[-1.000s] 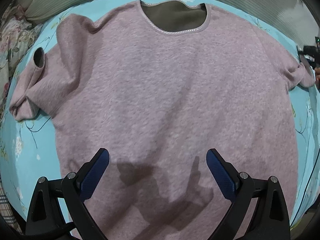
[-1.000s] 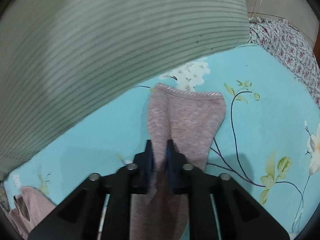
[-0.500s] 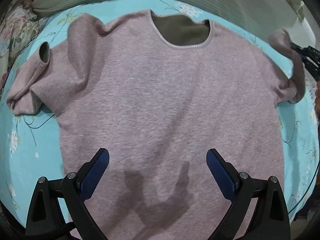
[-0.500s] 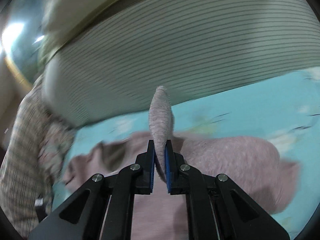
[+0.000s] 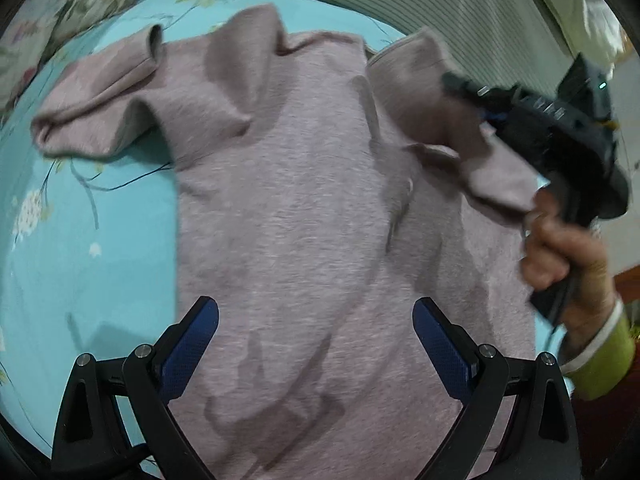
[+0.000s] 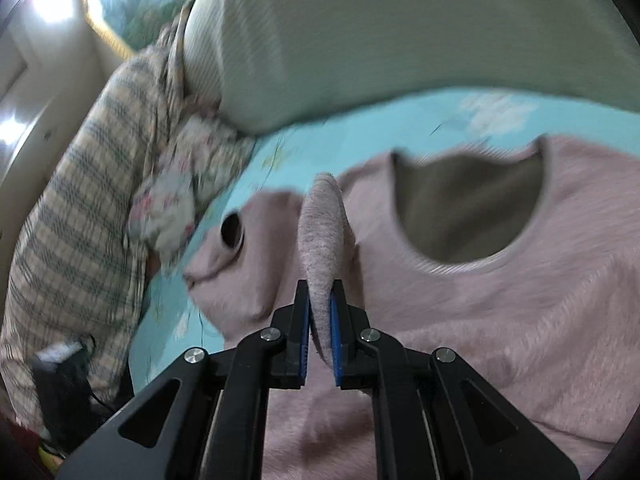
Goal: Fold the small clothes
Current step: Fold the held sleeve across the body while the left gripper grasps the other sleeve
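A pink fuzzy short-sleeved shirt [image 5: 304, 216] lies front up on a turquoise flowered bedsheet [image 5: 80, 240]. My left gripper [image 5: 316, 340] is open and empty, hovering over the shirt's lower part. My right gripper [image 6: 320, 312] is shut on the shirt's right sleeve [image 6: 322, 232], held lifted above the shirt body [image 6: 500, 320] with the neckline [image 6: 472, 216] to its right. In the left wrist view the right gripper [image 5: 492, 108] carries that sleeve [image 5: 432, 96] inward over the chest. The other sleeve [image 5: 96, 104] lies bunched at the left.
A green striped pillow [image 6: 400, 40] lies along the head of the bed. A plaid cloth [image 6: 80, 220] and a flowered cloth [image 6: 172, 200] lie at the bed's left side. A dark device [image 6: 60, 380] sits below the plaid cloth.
My right gripper has lifted the right sleeve off the sheet and swung it inward over the shirt. The left gripper has stayed open and shifted slightly over the hem.
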